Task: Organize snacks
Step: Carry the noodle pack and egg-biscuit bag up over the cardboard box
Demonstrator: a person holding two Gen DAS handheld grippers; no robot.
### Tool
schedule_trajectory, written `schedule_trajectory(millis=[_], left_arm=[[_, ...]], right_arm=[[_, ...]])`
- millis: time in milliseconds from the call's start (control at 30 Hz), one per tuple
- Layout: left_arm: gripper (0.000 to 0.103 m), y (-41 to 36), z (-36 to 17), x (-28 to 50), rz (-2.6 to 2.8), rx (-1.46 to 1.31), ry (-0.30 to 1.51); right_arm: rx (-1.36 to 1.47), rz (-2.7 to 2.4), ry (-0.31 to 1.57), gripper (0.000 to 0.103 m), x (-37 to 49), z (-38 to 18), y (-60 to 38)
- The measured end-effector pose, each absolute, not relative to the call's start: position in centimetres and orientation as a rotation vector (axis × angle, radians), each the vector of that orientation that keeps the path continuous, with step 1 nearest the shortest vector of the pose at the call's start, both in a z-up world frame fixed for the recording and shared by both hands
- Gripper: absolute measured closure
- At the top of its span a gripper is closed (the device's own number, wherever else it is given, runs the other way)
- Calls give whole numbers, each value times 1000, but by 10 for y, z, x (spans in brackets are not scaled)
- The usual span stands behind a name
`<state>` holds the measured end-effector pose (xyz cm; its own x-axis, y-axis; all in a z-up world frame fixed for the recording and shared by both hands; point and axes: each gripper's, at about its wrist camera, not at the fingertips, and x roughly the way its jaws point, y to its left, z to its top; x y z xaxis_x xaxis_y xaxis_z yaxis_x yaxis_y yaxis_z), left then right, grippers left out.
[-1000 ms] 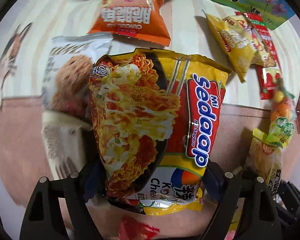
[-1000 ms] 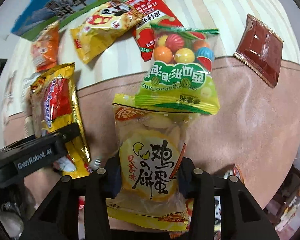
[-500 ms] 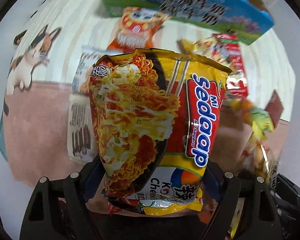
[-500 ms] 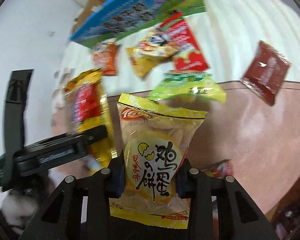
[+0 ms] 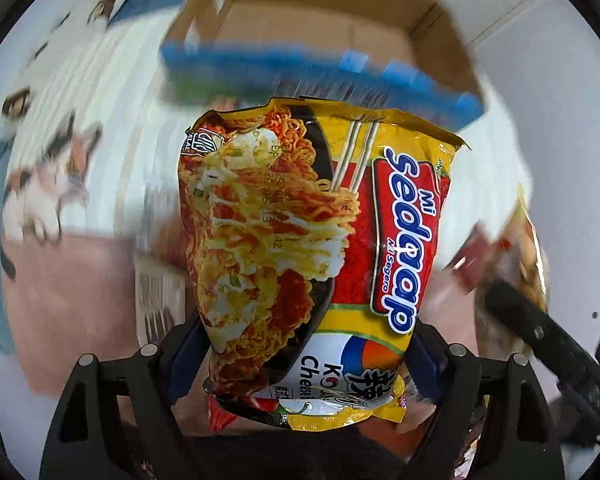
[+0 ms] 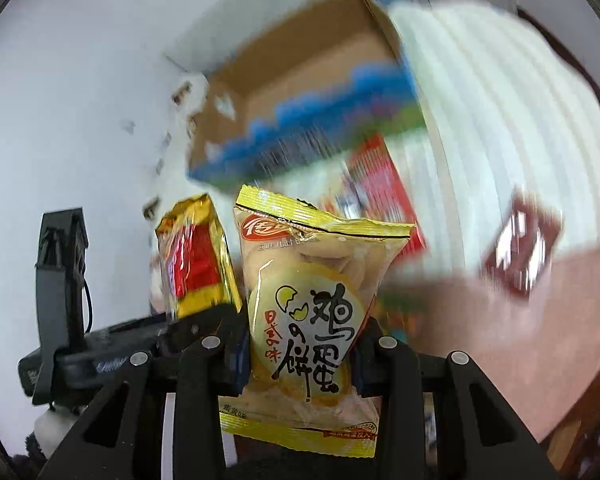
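Both hand-held grippers carry 1 light, crinkly packet toward the open brown cardboard box (image 5: 324, 28).
Left hand-held gripper (image 5: 300, 364) clamps the yellow-red foil noodle packet (image 5: 316, 248) low; right hand-held gripper (image 6: 300, 364) clamps the fragile yellow plastic egg-biscuit bag (image 6: 312, 312) low.

Both wrist cameras look forward along their fingers, close behind held packets, sharing the open cardboard box (image 5: 320, 36) (image 6: 300, 92) at twelve o'clock.

Both held packets have been raised from the tabletop. In the left wrist view the open cardboard box (image 5: 320, 20), earlier out of sight, is now seen beyond the top of the noodle packet (image 5: 312, 264), and the orange and yellow snack bags have dropped from view. In the right wrist view the box (image 6: 300, 92) is now seen far behind the egg biscuit packet (image 6: 312, 312), and the green candy bag is hidden or blurred.
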<state>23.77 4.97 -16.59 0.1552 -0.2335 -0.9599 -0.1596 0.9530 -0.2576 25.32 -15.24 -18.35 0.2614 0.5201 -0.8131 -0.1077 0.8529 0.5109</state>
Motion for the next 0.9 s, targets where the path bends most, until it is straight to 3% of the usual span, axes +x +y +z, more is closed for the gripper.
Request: schedule_trajectory(millis=[200, 333, 600, 900], left_arm=[[18, 71, -104, 330, -87, -309, 1290], [18, 82, -101, 409, -72, -295, 1287], [18, 93, -166, 523, -61, -334, 1426], [18, 74, -216, 577, -70, -329, 1546]], right_arm=[[311, 452, 1109, 63, 332, -131, -134], [231, 424, 1097, 63, 400, -129, -113], [116, 347, 1193, 63, 514, -178, -82], [8, 299, 1297, 63, 564, -237, -67]])
